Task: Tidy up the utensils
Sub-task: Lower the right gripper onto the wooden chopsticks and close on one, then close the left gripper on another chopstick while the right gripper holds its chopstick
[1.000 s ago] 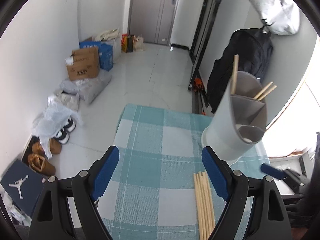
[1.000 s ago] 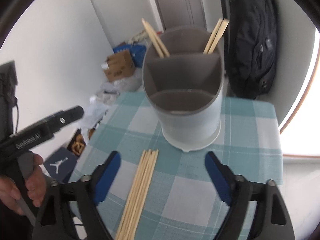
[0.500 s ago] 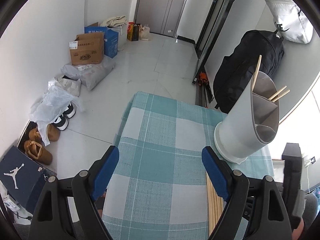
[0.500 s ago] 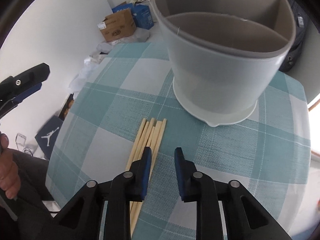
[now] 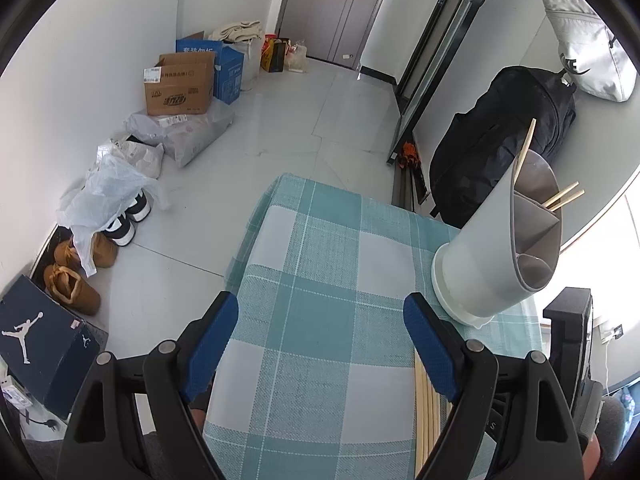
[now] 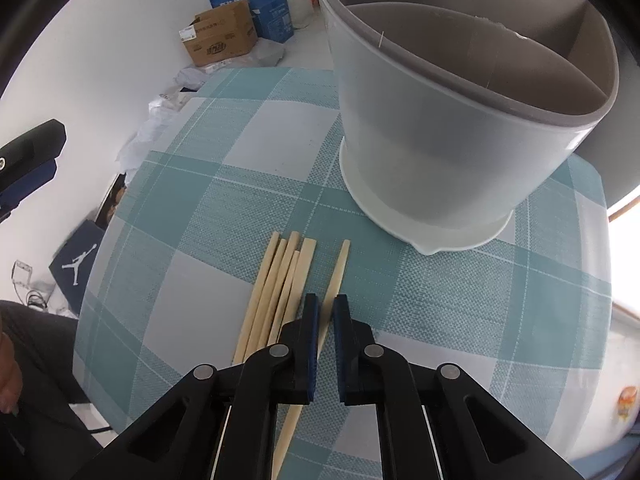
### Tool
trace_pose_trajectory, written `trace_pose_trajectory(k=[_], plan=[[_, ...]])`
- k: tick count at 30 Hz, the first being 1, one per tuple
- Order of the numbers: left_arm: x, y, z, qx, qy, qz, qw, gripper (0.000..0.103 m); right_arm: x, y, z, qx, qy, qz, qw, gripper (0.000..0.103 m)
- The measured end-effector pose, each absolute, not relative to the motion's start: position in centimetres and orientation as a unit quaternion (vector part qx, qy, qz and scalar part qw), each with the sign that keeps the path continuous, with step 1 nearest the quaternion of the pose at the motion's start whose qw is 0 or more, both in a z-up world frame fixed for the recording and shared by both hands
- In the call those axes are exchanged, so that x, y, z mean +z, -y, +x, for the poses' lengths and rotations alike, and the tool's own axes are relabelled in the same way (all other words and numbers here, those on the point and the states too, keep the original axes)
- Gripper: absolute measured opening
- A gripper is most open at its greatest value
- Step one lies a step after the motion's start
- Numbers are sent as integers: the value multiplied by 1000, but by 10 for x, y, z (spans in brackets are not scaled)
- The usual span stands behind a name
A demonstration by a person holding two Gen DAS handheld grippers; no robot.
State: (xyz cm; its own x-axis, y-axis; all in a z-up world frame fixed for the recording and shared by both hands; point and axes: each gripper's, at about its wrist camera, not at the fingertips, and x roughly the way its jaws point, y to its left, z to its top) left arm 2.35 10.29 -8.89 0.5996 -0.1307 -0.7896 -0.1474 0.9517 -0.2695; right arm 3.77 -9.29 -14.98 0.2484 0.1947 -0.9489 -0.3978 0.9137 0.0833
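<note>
A grey divided utensil holder stands on the teal checked tablecloth. Several wooden chopsticks lie side by side in front of it. One chopstick lies a little apart on their right. My right gripper points down over it, its jaws closing with that chopstick pinched between the blue pads. In the left wrist view the holder has chopsticks in its far compartments. My left gripper hovers open and empty over the cloth, left of the lying chopsticks.
The table's left edge drops to a tiled floor with cardboard boxes, bags and shoes. A black backpack hangs behind the holder. A window lies to the right.
The right gripper dropped toward the chopsticks and its jaws went from wide apart to nearly together around one chopstick, which now lies apart from the rest. The left gripper drifted slightly left, still open.
</note>
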Motion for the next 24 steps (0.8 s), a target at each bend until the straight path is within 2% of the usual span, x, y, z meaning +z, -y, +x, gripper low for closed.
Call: trace_pose_trajectory(k=[11, 20, 24], plan=[[-94, -110, 24, 13, -455, -155, 877, 82, -149, 78, 45, 178, -567, -105, 797, 7], [-111, -105, 23, -2, -490, -150, 858, 81, -127, 102, 36, 196, -524, -26, 829, 5], [-123, -77, 21, -42, -525, -120, 841, 81, -108, 123, 27, 204, -496, 13, 844, 5]])
